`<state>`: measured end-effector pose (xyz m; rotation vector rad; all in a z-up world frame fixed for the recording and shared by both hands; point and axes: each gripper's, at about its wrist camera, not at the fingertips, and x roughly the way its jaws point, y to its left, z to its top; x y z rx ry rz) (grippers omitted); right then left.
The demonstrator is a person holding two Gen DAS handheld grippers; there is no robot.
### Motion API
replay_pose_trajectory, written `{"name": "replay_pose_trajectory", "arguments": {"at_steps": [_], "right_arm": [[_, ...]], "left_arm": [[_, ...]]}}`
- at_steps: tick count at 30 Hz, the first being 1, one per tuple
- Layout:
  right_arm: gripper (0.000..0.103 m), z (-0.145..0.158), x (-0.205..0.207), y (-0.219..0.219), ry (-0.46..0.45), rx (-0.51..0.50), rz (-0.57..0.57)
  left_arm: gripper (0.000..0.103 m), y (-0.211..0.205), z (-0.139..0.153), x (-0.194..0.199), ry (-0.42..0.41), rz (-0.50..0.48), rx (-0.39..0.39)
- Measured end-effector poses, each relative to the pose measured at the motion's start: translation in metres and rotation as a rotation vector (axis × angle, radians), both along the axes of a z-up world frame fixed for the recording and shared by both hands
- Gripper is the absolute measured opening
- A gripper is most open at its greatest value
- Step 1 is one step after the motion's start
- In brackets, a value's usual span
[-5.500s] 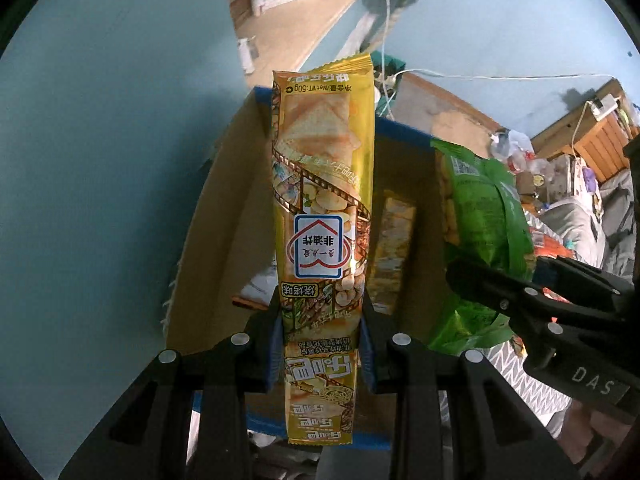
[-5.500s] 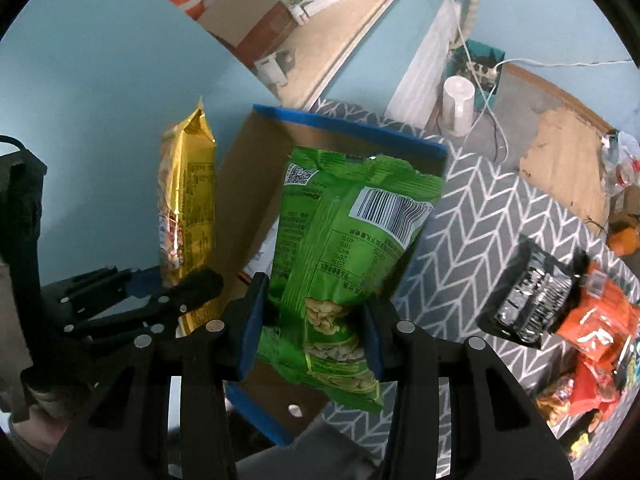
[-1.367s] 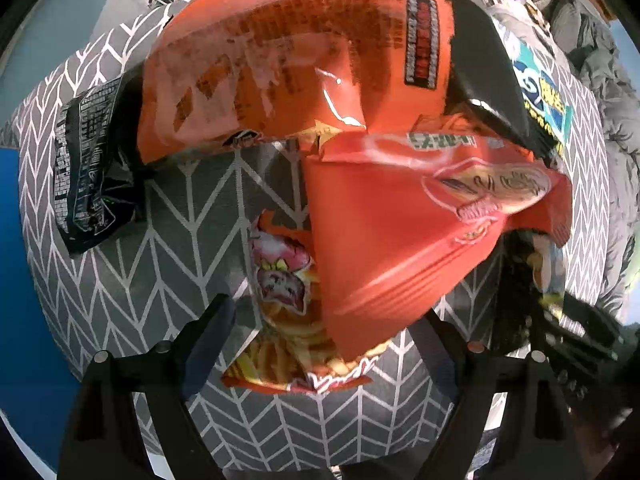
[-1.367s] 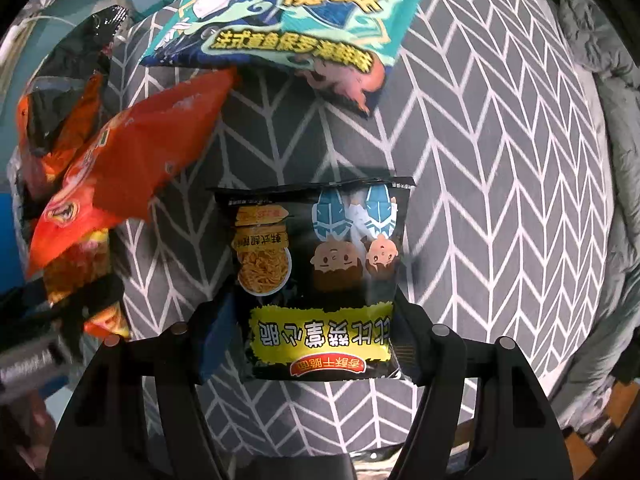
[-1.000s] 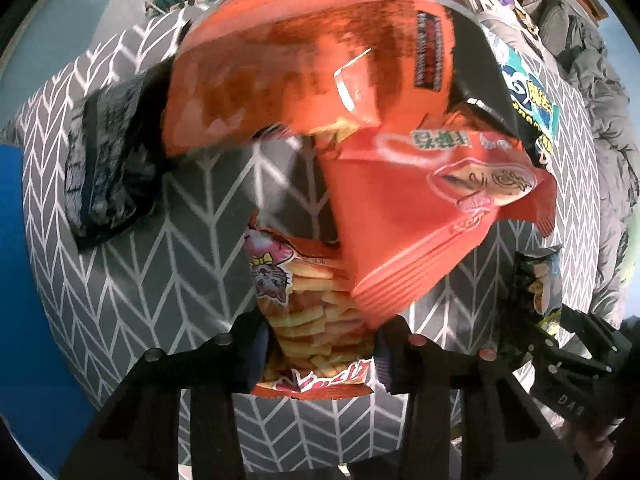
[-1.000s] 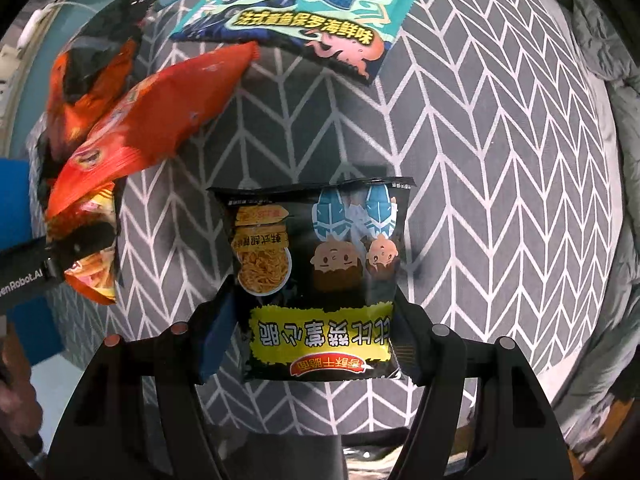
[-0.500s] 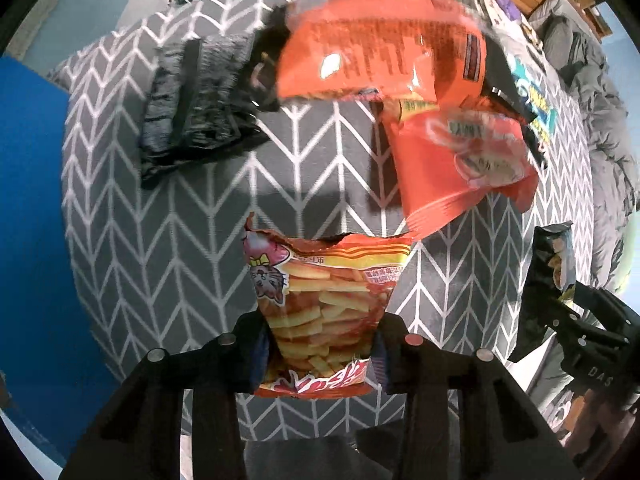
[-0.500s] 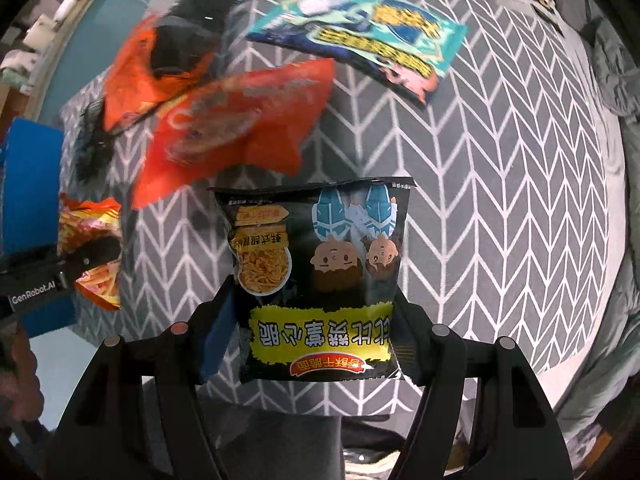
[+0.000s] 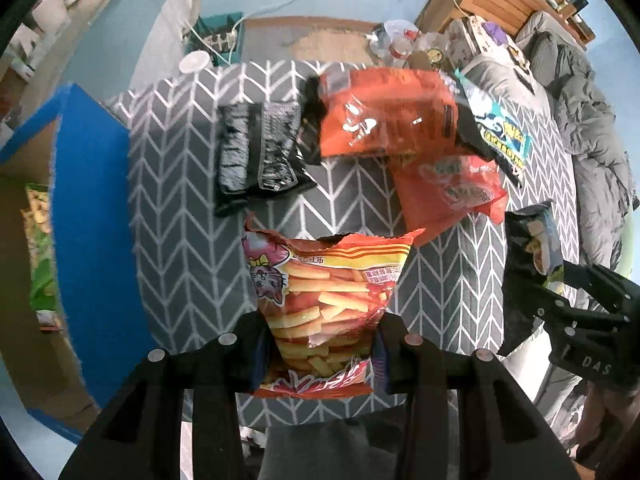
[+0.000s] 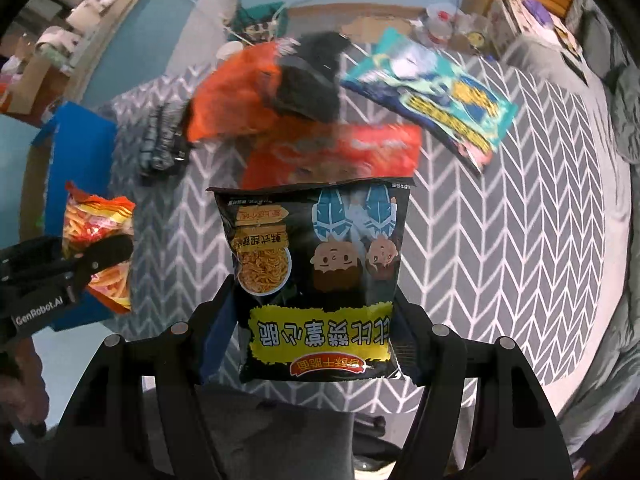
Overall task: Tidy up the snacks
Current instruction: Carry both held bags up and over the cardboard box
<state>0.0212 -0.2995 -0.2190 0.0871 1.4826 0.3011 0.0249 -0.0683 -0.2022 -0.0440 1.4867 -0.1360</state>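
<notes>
Now fries bag between left gripper fingers.

"GenRobot.AI" reads in white along the black body of the left claw as it shows in the right wrist view, and "DAS" is stamped in pale letters on the right claw in the left wrist view. The black noodle packet carries upside-down Chinese characters on a yellow band and a red ribbon below it, too inverted to read out. The fries packet has small print on a strip, illegible here.
</notes>
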Motion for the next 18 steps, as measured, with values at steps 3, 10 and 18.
{"name": "replay_pose_trajectory", "arguments": {"at_steps": [3,10,18], "right_arm": [[0.069,0.011,0.005,0.014,-0.016,0.012,0.021],[0.069,0.033,0.015,0.052,-0.054,0.034,0.089],[0.069,0.055,0.026,0.093,-0.094,0.053,0.176]], "left_arm": [[0.041,0.0,0.009,0.0,-0.017,0.022,-0.007],[0.041,0.014,0.031,0.002,-0.067,0.071,-0.001],[0.041,0.051,0.054,-0.003,-0.099,0.14,0.005]]}}
